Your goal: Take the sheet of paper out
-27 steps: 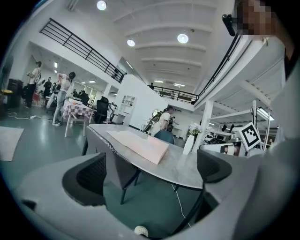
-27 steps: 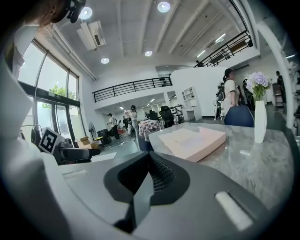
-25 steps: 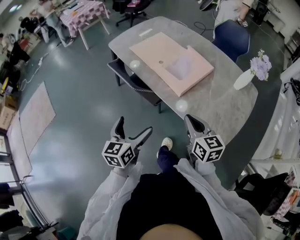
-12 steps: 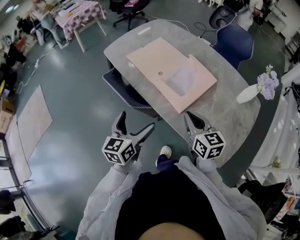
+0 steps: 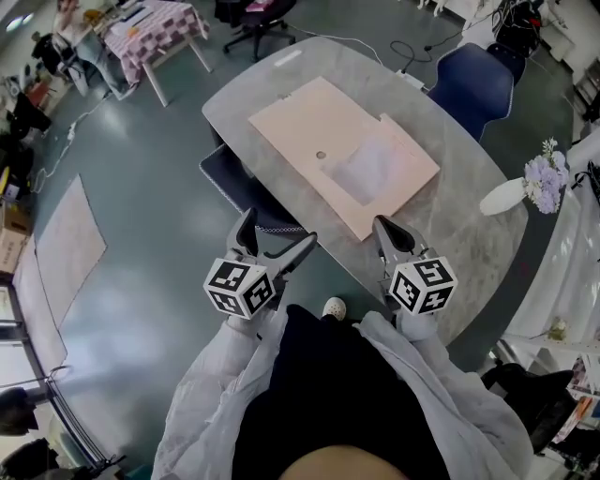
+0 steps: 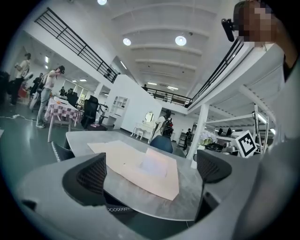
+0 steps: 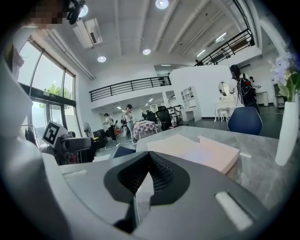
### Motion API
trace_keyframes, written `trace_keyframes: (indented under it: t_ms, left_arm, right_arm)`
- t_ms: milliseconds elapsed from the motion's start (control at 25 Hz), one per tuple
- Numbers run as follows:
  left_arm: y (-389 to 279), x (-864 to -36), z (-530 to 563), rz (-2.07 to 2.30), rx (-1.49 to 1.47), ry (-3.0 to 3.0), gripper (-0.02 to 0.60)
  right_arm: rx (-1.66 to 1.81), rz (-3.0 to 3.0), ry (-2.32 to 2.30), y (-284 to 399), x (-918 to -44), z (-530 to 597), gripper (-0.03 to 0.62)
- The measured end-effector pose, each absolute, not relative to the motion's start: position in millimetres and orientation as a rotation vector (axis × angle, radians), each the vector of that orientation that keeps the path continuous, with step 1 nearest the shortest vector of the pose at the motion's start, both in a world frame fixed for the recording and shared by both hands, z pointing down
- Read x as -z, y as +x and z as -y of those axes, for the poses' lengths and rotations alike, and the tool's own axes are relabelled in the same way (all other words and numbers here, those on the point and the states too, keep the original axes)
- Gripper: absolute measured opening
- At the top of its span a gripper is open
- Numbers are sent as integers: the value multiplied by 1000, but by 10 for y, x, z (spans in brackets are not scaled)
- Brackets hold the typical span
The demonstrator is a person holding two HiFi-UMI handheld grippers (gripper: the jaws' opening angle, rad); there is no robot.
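A flat pink folder (image 5: 319, 127) lies on the grey stone table (image 5: 450, 225). A paler, whitish sheet (image 5: 366, 169) shows in its right half. My left gripper (image 5: 274, 240) hovers open at the table's near edge, short of the folder, with nothing between its fingers. Through the left gripper view the folder (image 6: 126, 159) and the sheet (image 6: 154, 165) lie ahead between the spread jaws of that gripper (image 6: 150, 173). My right gripper (image 5: 386, 230) is shut and empty over the near table edge. From the right gripper (image 7: 149, 176) the folder (image 7: 201, 152) is ahead to the right.
A white vase (image 5: 506, 195) with lilac flowers (image 5: 546, 173) stands at the table's right end. A dark chair (image 5: 239, 183) is tucked under the near left side; a blue chair (image 5: 473, 80) stands beyond. A checked table (image 5: 155, 23) and people are far left.
The person has stepped closer to the table. Both grippers have gone from over the floor to the table's near edge. Their jaws have not changed.
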State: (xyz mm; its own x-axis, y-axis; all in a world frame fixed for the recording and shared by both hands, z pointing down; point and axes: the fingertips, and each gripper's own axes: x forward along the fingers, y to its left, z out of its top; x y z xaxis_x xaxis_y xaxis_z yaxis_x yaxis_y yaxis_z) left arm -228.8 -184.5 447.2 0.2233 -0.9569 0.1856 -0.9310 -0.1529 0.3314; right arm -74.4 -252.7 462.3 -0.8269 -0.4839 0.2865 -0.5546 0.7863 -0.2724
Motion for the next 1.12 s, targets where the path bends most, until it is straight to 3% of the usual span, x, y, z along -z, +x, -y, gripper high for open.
trace_keyframes:
  t_ms: [1120]
  left_arm:
    - [-2445, -4521, 3526, 1159, -237, 2418, 566]
  right_arm:
    - [-673, 2540, 1437, -726, -4564, 3284, 14]
